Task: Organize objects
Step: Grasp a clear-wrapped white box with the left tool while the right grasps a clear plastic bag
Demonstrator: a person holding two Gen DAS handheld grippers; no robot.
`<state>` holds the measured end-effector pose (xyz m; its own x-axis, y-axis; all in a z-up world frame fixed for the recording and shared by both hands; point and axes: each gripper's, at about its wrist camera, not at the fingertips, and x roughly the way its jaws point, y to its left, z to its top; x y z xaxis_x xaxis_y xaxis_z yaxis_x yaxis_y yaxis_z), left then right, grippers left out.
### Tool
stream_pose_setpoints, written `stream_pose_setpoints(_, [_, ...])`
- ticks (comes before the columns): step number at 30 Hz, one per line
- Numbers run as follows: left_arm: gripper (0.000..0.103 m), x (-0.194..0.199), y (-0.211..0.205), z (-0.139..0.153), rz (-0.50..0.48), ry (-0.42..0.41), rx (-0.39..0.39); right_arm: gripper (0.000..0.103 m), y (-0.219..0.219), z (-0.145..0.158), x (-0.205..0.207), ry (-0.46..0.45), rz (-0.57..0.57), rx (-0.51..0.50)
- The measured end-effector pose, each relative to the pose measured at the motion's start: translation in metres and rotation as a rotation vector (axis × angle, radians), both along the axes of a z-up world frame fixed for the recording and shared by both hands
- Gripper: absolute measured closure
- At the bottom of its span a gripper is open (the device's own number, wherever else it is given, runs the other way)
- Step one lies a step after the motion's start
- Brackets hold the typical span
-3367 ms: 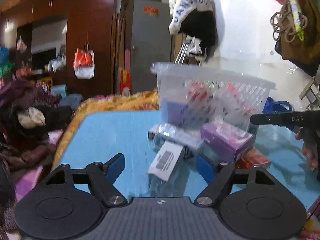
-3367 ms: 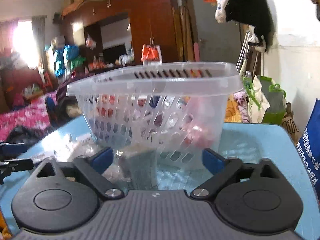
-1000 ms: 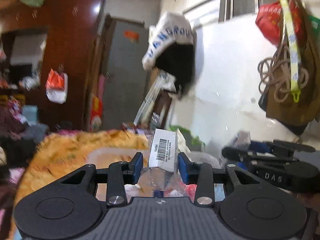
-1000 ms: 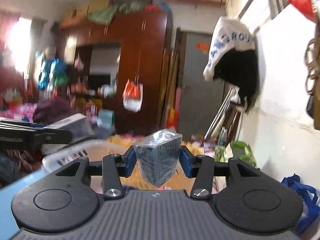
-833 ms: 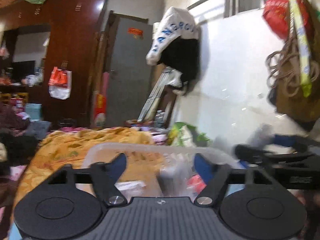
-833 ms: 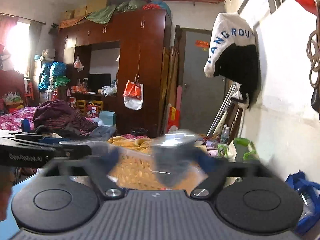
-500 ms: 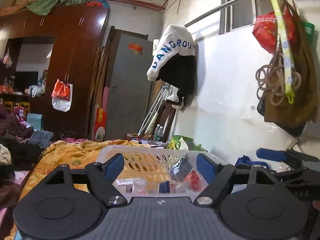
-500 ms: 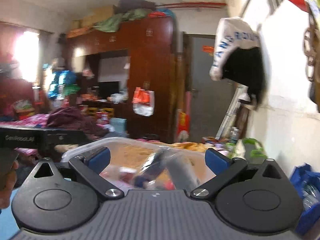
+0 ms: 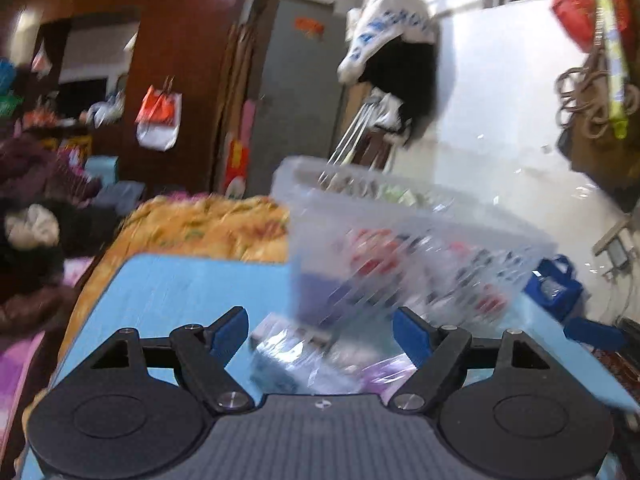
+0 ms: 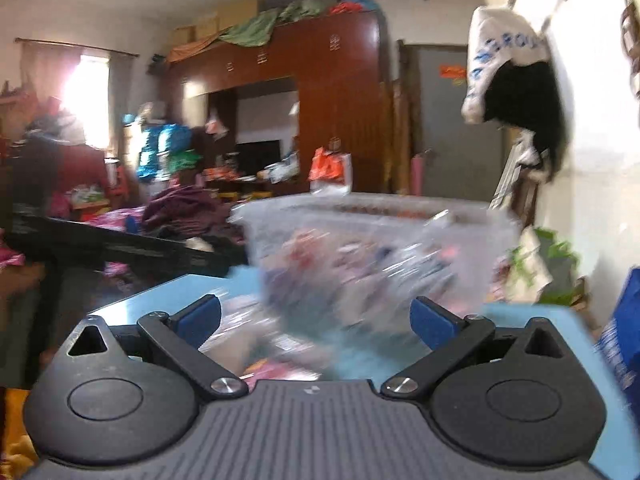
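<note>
Both packets dropped; basket (image 9: pixel 400 236) blocks wardrobe (image 10: pixel 336 112).

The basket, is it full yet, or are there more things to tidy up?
Not finished yet. The clear basket already holds lots of packets, so much of the job looks done. Nothing is in hand: the left gripper and right gripper are both open and empty. A few wrapped packets lie on the blue table and need to go in.

A dark wooden wardrobe (image 10: pixel 340 112) stands at 12 o'clock, a grey door (image 10: pixel 456 128) beside it; a bright window (image 10: pixel 86 100) glows at 10 o'clock.
</note>
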<state>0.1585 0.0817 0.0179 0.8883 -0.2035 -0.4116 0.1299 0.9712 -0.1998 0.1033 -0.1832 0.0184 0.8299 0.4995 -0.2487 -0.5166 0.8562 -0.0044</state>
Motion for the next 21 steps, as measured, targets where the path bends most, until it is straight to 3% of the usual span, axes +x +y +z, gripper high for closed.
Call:
stream_pose_setpoints(2, [0.021,0.002,0.008,-0.004,0.021,0.010,-0.005,0.002,0.016,0.000,-0.002,0.008,0.030,-0.025])
stream_pose_setpoints(8, [0.021,0.006,0.020,-0.006,0.063,0.018,-0.024,0.010,0.067,-0.011,0.006,0.035,0.076,-0.222])
stream_pose_setpoints(10, [0.021,0.007,0.019,-0.007,0.062,0.030,-0.019,0.017,0.076,-0.013,0.015,0.068,0.084,-0.249])
stream_pose_setpoints(13, [0.021,0.006,0.018,-0.012,0.047,0.041,-0.004,0.039,0.085,-0.016,0.027,0.106,0.085,-0.293])
stream_pose_setpoints(14, [0.021,0.006,0.016,-0.013,0.041,0.045,0.003,0.049,0.086,-0.020,0.028,0.125,0.086,-0.301])
stream_pose_setpoints(21, [0.021,0.009,0.003,-0.020,0.019,0.078,0.027,0.061,0.057,-0.015,0.015,0.086,0.097,-0.209])
